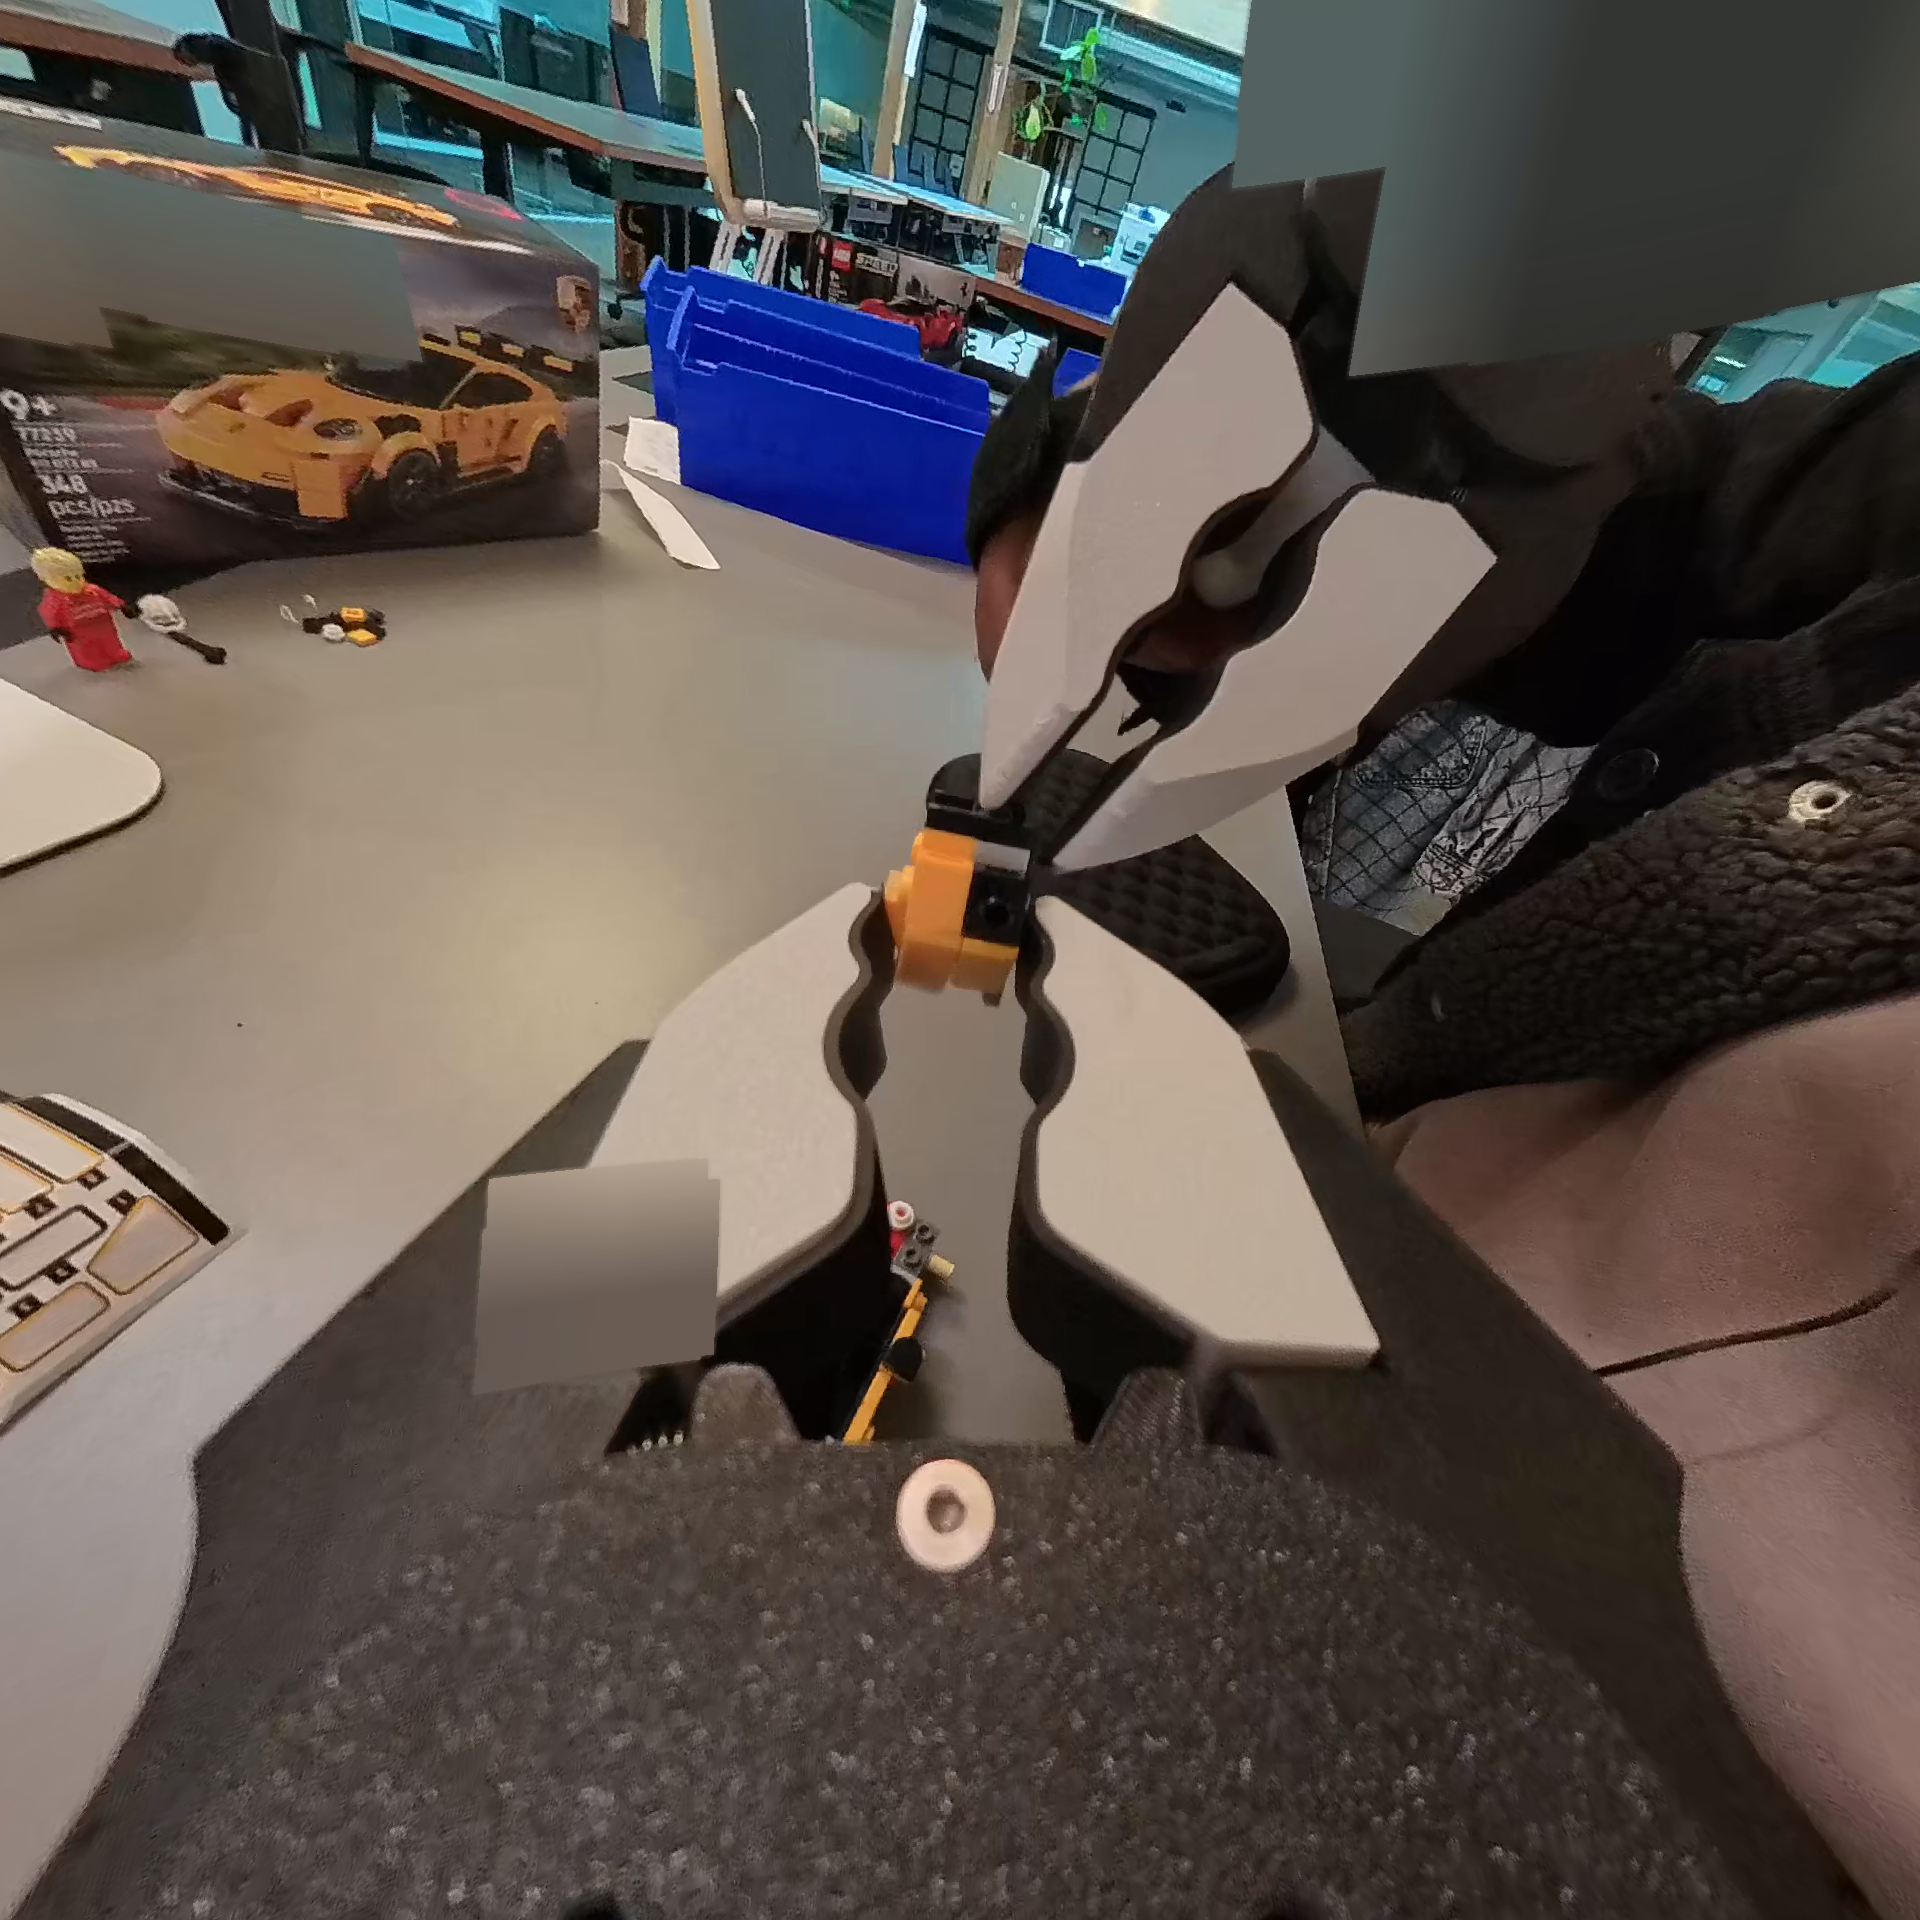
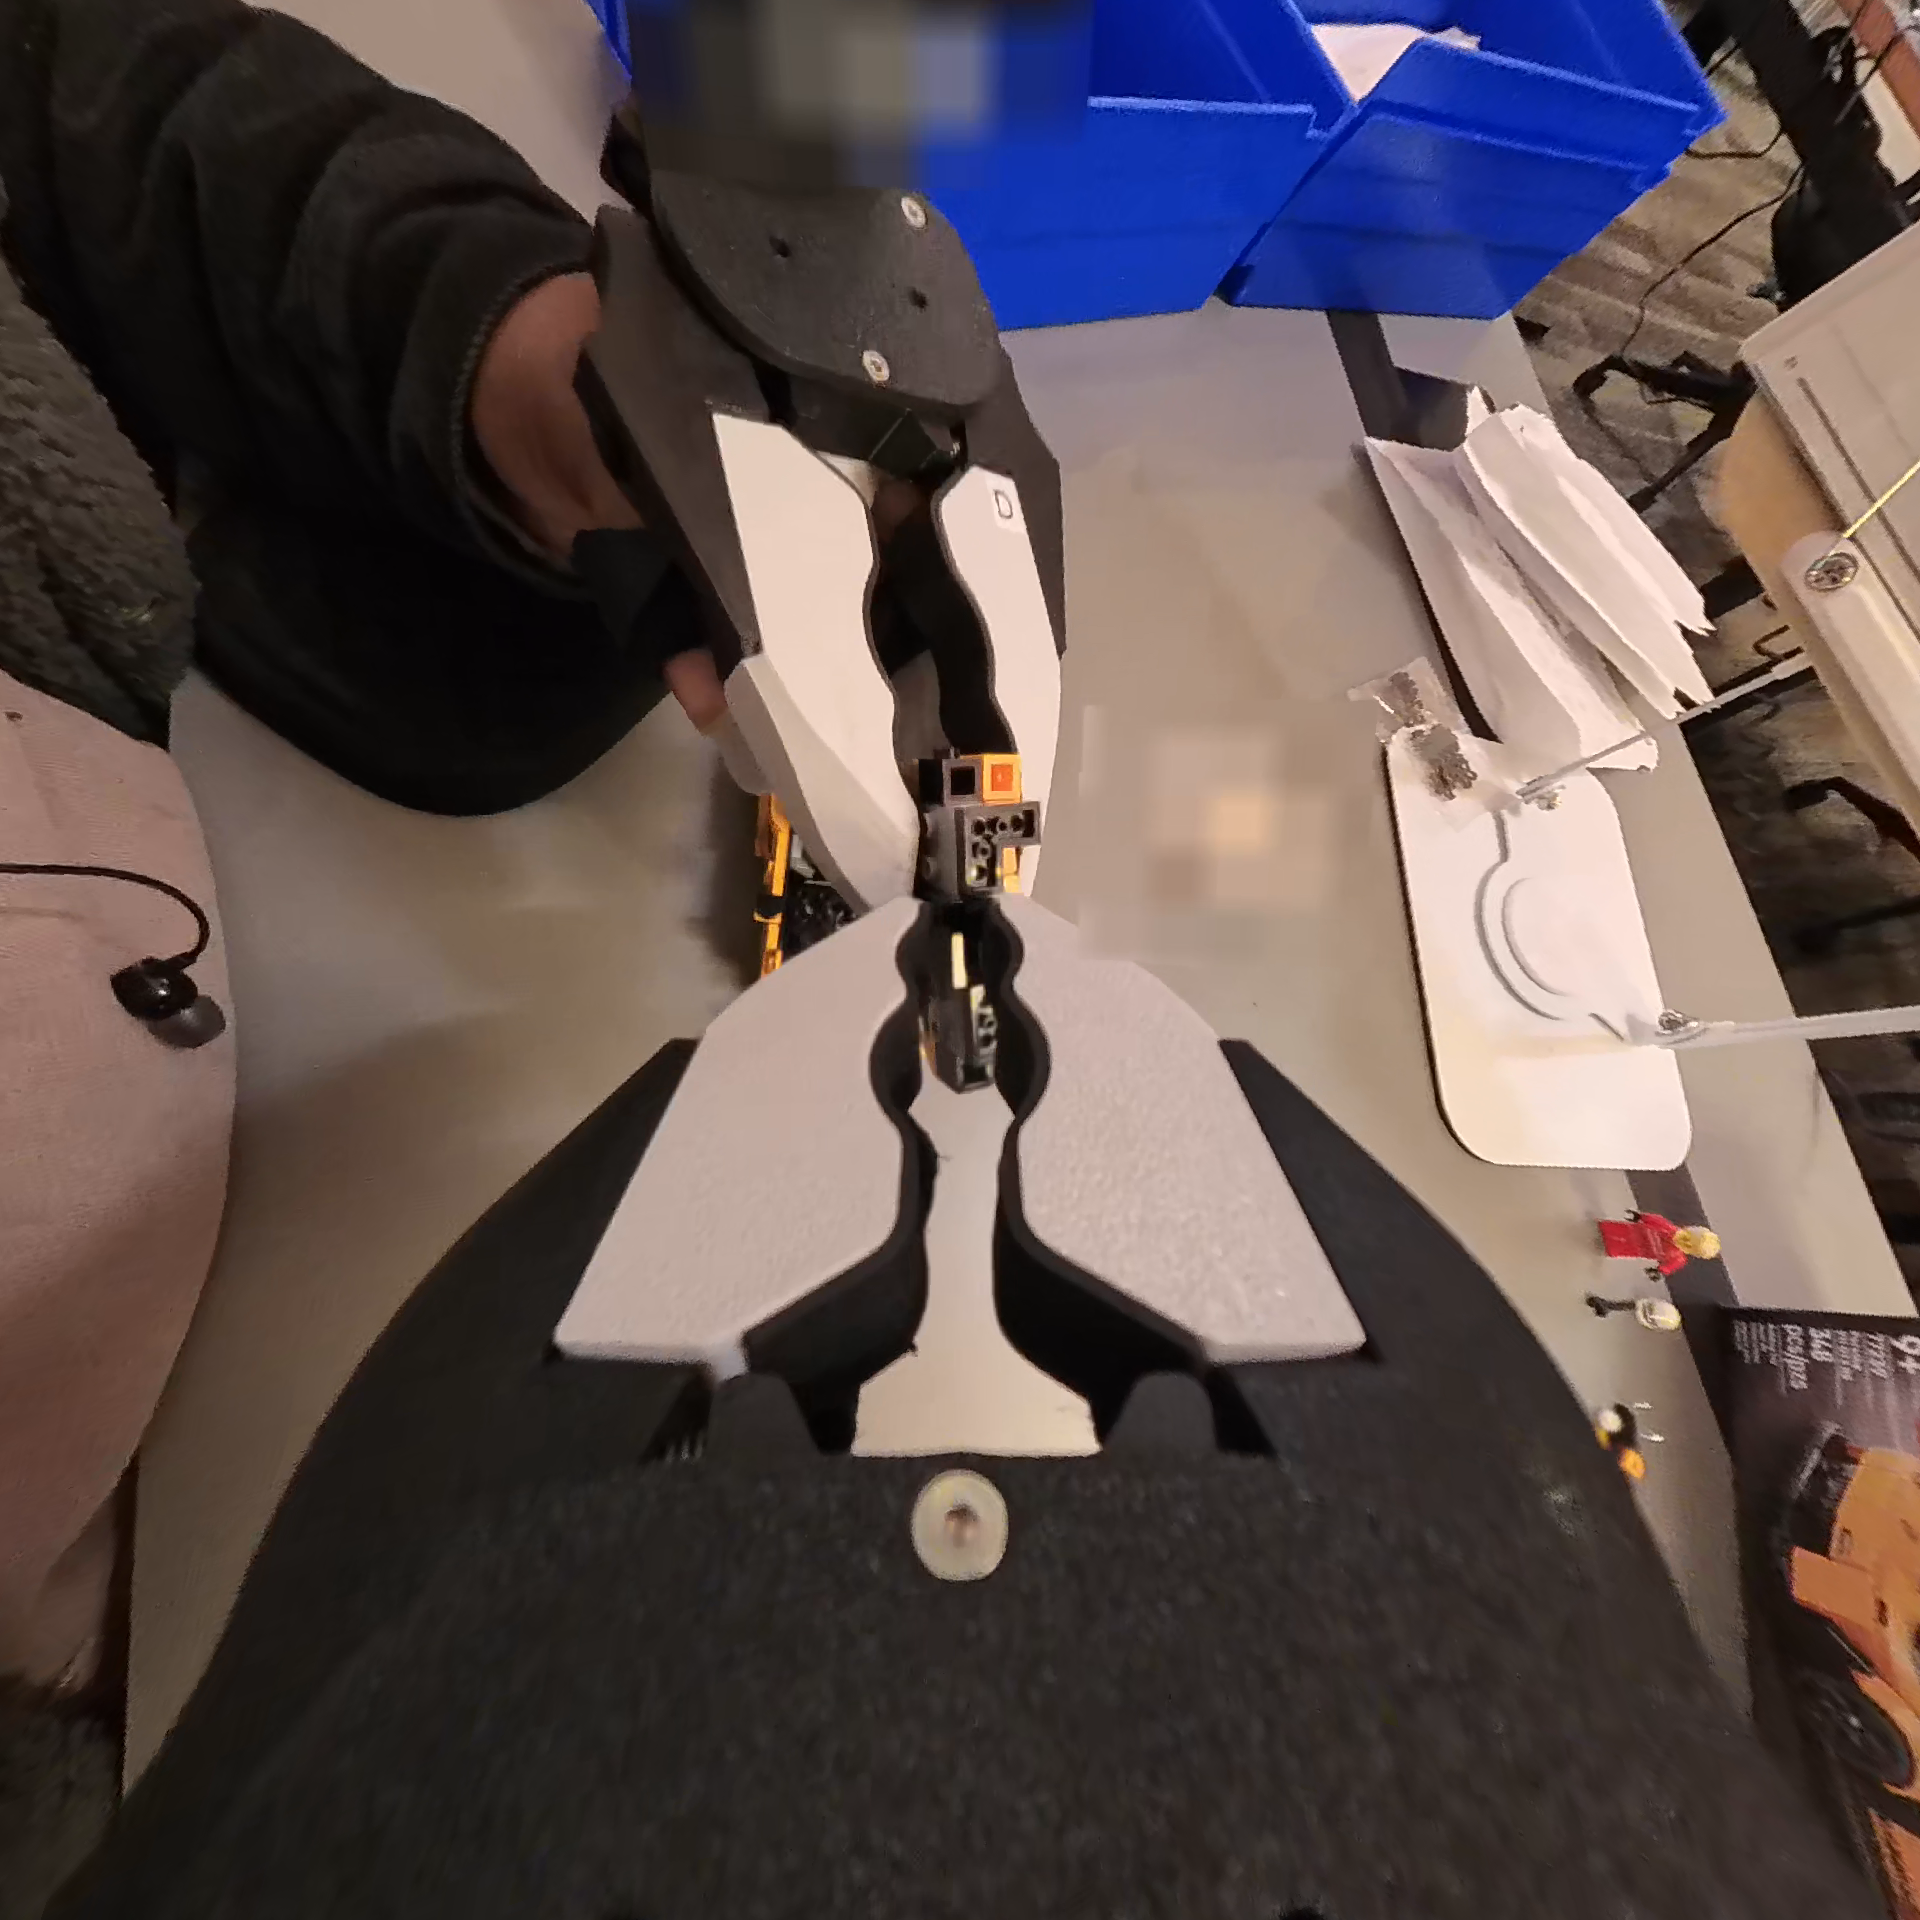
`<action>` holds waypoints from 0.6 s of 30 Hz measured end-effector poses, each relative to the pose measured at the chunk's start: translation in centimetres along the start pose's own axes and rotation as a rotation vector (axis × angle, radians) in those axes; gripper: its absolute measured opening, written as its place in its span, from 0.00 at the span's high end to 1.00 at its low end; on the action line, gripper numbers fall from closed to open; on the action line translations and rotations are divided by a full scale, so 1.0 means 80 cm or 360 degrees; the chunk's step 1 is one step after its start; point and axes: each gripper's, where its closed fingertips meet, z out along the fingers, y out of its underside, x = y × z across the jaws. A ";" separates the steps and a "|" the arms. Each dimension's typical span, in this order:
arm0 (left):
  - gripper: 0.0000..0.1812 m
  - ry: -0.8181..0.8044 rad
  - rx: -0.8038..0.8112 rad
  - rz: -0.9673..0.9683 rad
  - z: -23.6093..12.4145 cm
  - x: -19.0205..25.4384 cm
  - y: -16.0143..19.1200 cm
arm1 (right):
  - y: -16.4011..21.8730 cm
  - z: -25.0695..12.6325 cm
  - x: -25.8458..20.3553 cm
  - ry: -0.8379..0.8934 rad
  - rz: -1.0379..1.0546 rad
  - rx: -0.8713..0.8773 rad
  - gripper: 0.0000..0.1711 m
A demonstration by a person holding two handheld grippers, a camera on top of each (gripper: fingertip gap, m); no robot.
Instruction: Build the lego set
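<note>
Left wrist view shows the left tool pinching a small yellow-and-black brick assembly between its fingertips, held above the grey surface. The right tool comes down from the upper right, its two white fingers nearly together and closed on a thin black piece at the top of that assembly. Below the left tool, in the gap between its fingers, a long yellow-and-black partial build lies on the surface. Farther left stand the set's box with a yellow car printed on it, a red minifigure and a few loose small parts, with blue bins behind. In the right wrist view the two tools meet tip to tip: the right tool grips a dark piece that runs back between its fingers, while the left tool holds the assembly, seen here as grey and black with an orange face. A white tray and opened paper bags lie to the right on the surface.
</note>
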 end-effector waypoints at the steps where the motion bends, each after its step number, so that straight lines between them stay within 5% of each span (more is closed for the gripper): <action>1: 0.88 -0.0007 0.0000 0.0004 0.000 -0.001 0.000 | 0.000 0.001 0.001 0.0020 -0.0006 0.0003 0.96; 18: 0.87 0.0035 0.0046 0.0187 -0.002 0.011 -0.008 | -0.011 -0.022 0.004 -0.0276 0.0172 0.0057 0.93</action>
